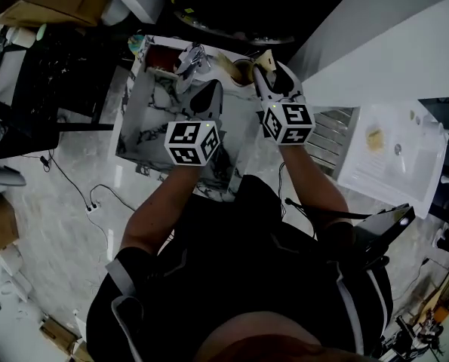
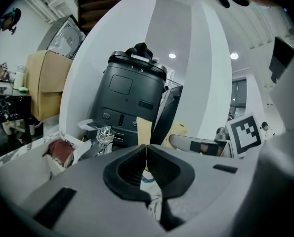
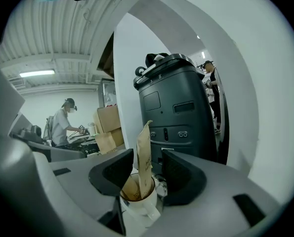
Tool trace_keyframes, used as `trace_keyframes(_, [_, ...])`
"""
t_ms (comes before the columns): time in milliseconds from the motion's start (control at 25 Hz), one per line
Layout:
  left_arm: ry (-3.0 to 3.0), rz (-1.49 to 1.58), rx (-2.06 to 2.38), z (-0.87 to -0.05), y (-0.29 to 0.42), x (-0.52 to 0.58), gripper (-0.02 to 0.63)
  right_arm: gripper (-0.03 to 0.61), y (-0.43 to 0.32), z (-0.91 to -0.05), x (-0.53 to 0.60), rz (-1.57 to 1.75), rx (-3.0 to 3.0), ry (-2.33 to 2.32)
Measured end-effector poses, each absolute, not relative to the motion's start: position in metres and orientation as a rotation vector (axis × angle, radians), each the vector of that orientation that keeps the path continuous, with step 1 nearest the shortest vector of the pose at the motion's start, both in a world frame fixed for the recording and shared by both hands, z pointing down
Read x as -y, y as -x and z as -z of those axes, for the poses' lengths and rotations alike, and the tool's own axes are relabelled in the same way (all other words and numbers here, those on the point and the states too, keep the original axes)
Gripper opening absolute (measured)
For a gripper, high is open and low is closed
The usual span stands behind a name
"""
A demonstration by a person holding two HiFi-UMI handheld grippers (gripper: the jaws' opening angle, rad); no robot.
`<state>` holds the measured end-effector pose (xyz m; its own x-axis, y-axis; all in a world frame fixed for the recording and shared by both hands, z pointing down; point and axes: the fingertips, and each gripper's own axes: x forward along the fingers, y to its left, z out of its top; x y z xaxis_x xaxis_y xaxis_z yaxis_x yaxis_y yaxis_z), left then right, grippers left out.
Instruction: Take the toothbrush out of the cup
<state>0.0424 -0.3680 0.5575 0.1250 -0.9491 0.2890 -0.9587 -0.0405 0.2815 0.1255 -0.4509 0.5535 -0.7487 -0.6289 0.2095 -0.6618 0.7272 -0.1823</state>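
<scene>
A white cup stands on the small marble table and holds a tall brown paper sleeve, the wrapped toothbrush. My right gripper is open, one jaw on each side of the cup and sleeve, with the pads apart from both. In the head view the cup is at the table's far right, just left of the right gripper. My left gripper is shut on nothing; in the head view this left gripper hovers over the table's middle. The sleeve shows behind its tips.
A chrome tap-like fitting and a brown item in a white box sit at the table's far left. A tall dark grey machine stands close behind the table. A person works at the back left. A white sink unit is at right.
</scene>
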Motion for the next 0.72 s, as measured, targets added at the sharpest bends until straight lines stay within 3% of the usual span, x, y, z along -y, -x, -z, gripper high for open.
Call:
trace_keyframes(360, [-2.003, -0.052, 1.837, -0.563, -0.044, 0.363, 0.008, 0.169, -0.118, -0.574, 0.458, -0.434, 2.766, -1.032])
trace_keyframes(480, [-2.001, -0.059, 1.834, -0.563, -0.044, 0.360, 0.008, 0.115, -0.117, -0.578, 0.460, -0.436, 2.761, -1.031])
trace_keyframes(720, [-2.009, -0.067, 1.824, -0.559, -0.042, 0.354, 0.008, 0.071, -0.113, -0.578, 0.462, -0.443, 2.758, -1.049])
